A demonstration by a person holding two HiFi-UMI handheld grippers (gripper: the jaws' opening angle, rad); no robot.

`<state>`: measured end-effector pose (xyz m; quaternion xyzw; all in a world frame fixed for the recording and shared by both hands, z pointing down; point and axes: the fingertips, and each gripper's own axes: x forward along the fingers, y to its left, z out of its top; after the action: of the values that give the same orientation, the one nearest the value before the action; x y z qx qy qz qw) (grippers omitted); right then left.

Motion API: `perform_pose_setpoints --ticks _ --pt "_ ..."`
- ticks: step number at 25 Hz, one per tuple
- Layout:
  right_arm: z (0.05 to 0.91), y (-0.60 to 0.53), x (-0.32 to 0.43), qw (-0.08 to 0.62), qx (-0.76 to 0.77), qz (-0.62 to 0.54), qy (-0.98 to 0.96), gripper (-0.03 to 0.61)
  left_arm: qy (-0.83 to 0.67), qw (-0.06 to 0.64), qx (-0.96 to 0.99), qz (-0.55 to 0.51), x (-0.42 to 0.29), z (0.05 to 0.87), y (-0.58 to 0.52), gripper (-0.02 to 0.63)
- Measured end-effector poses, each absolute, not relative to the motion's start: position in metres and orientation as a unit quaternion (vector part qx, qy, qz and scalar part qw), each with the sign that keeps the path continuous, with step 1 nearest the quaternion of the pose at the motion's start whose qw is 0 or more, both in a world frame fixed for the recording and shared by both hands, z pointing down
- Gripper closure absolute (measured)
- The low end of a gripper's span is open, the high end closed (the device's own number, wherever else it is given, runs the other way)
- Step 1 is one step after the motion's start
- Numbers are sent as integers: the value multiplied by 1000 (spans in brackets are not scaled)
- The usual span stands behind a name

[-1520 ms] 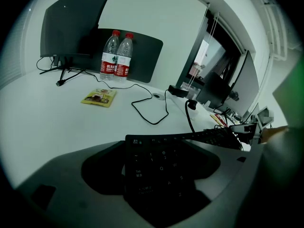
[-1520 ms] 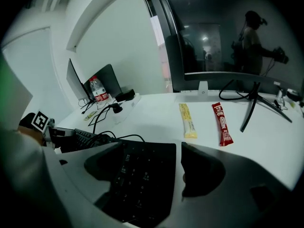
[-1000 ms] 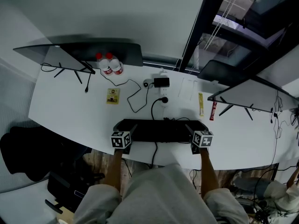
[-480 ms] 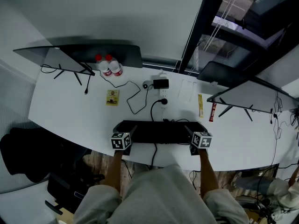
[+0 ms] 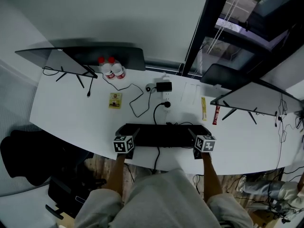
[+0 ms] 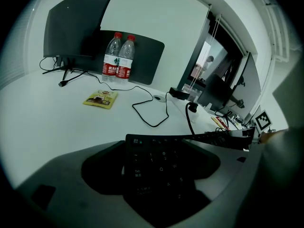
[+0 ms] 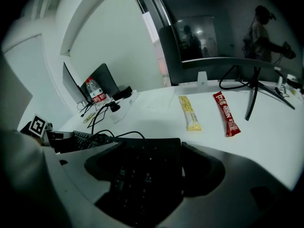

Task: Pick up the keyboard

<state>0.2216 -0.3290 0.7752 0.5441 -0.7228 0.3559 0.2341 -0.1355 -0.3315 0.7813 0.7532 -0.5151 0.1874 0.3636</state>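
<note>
While hand-held grippers (image 5: 135,134) (image 5: 192,133) clamp its ends, the keyboard (image 5: 164,135) spans between them.

The keyboard (image 5: 161,134) lies at the counter's (image 5: 61,113) 6 o'clock edge, left gripper (image 5: 129,137) at its 9 o'clock end, right gripper (image 5: 195,137) at 3. Bottles (image 5: 110,68) stand at 11 o'clock; sachets (image 5: 204,107) lie at 2.

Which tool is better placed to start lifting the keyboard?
Left, marginally. The left tool and right tool each have a keyboard end between their jaws, but the cable loops across the right end, while the left end looks cable-free.
</note>
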Motion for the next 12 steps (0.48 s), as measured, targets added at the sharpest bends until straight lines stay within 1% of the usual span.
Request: perform_pose_setpoints --ticks 12 --pt "743 -327 220 215 556 321 -736 210 -516 338 768 170 -136 753 -332 276"
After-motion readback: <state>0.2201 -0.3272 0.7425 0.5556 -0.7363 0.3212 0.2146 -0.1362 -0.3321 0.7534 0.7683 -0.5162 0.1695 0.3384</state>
